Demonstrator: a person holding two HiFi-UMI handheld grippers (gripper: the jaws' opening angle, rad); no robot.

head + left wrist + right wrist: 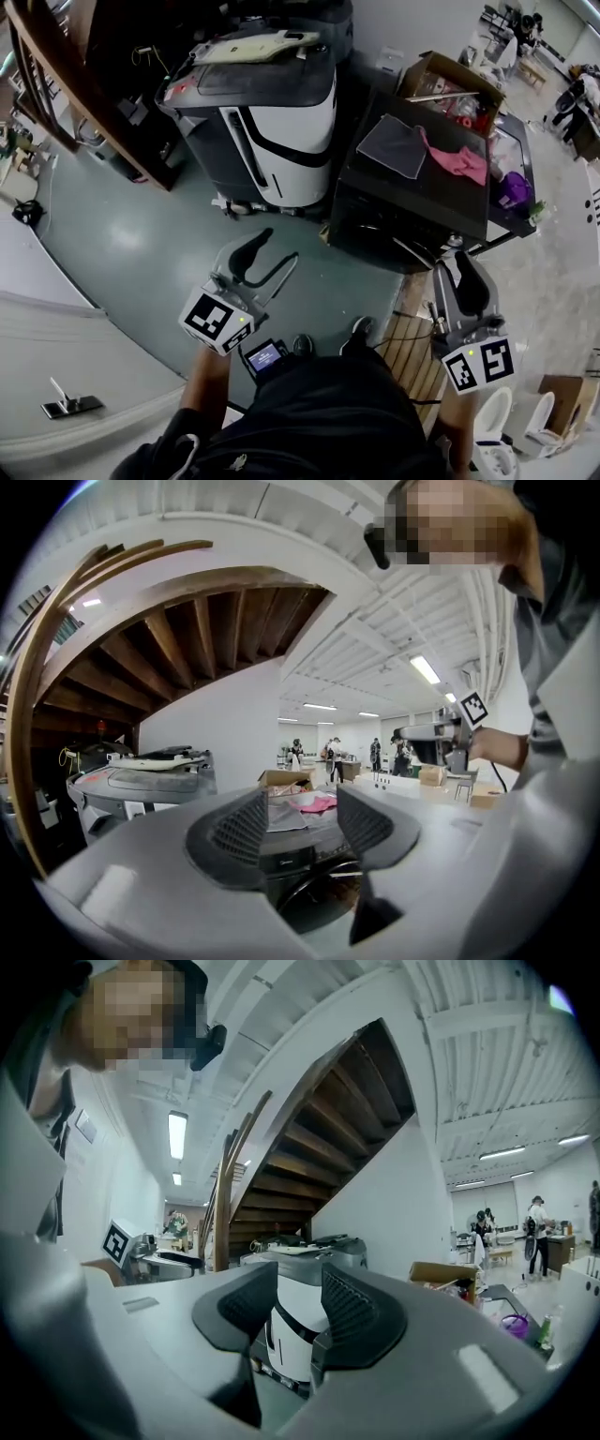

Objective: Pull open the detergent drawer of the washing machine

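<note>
While both grippers hang level and well short of it, the washing machine (375, 220) stands on the floor ahead, front towards me, beside a white-and-grey machine (281, 122). Left gripper (302, 810): jaws apart, empty. Right gripper (300, 1288): narrow gap, empty. Drawer not resolved; I judge it sits in the top front band, long axis along the machine's depth, opening towards me. Risk: gripping the door instead, or an off-axis pull jamming it

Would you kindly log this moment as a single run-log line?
phase: pre-contact | left gripper: open, empty | right gripper: open, empty | washing machine: ahead, untouched
</note>
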